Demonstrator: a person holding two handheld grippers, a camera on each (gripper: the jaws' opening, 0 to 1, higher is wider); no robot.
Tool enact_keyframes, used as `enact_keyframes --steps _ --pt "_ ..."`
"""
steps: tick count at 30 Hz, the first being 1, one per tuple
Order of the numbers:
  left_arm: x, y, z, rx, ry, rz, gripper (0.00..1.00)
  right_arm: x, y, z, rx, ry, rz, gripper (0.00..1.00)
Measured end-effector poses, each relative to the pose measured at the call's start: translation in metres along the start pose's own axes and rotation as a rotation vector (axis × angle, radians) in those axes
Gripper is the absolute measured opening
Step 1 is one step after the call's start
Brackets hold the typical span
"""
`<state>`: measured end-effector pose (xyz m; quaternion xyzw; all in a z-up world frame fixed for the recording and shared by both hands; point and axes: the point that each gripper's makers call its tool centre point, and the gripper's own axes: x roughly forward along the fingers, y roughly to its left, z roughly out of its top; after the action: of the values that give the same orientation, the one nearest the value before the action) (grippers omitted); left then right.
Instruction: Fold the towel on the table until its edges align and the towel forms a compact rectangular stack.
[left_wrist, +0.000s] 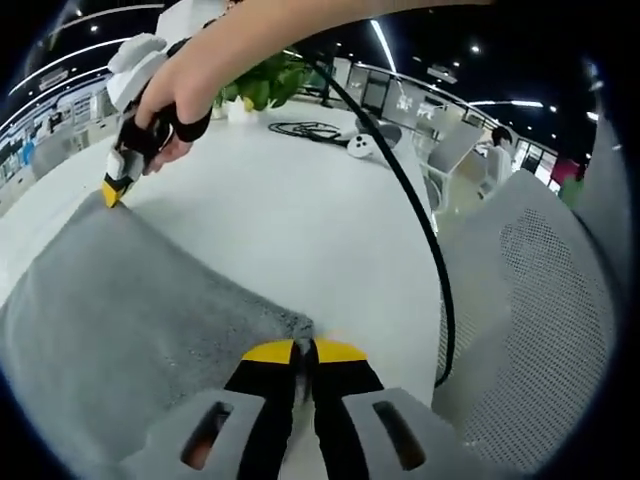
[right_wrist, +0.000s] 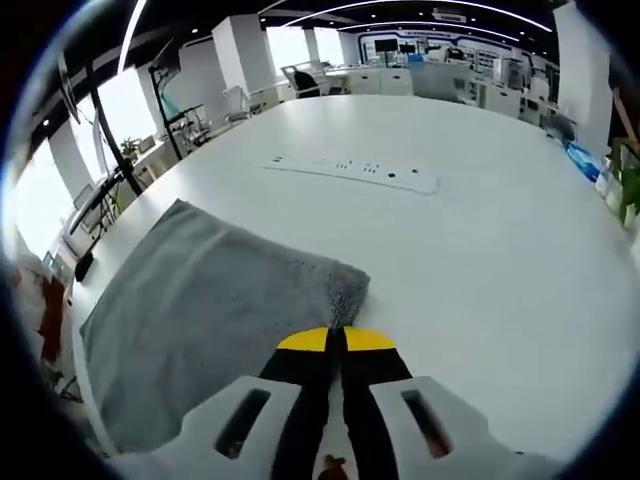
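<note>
A grey towel (left_wrist: 130, 320) lies flat on the white table (left_wrist: 300, 200). In the left gripper view my left gripper (left_wrist: 305, 350) is shut on the towel's near corner, jaws pressed together. A hand holds my right gripper (left_wrist: 112, 192) at the upper left, its yellow tip on the towel's far corner. In the right gripper view the towel (right_wrist: 200, 310) spreads to the left, and my right gripper (right_wrist: 335, 340) is shut on the corner that pokes up just ahead of its tips.
A black cable (left_wrist: 420, 220) runs across the table past a white controller (left_wrist: 360, 146) and a green plant (left_wrist: 265, 80). A white mesh chair (left_wrist: 540, 300) stands at the right. A white power strip (right_wrist: 350, 172) lies beyond the towel.
</note>
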<state>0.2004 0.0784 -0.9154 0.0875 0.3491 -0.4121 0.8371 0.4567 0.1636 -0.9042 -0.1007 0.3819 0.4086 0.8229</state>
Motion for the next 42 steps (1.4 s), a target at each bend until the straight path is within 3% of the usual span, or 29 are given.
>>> enact_keyframes --steps 12,19,23,30,35,42 --pt "0.022 -0.023 0.022 0.064 -0.009 -0.064 0.05 -0.024 -0.040 -0.019 0.026 0.003 -0.063 0.01" --pt "0.020 -0.026 0.022 0.067 -0.008 -0.081 0.10 -0.023 -0.042 -0.016 0.036 -0.020 -0.046 0.03" --pt "0.020 -0.028 0.026 0.091 -0.007 -0.053 0.19 -0.025 -0.043 -0.015 0.053 -0.024 -0.057 0.10" --pt "0.026 -0.036 0.026 0.113 0.008 -0.051 0.19 -0.024 -0.040 -0.019 0.075 -0.016 -0.053 0.19" --pt "0.030 -0.037 0.023 0.131 0.029 -0.046 0.18 -0.023 -0.039 -0.021 0.099 -0.017 -0.046 0.16" --pt "0.028 -0.029 0.019 0.090 0.028 -0.029 0.11 -0.021 -0.038 -0.019 0.148 -0.045 -0.026 0.03"
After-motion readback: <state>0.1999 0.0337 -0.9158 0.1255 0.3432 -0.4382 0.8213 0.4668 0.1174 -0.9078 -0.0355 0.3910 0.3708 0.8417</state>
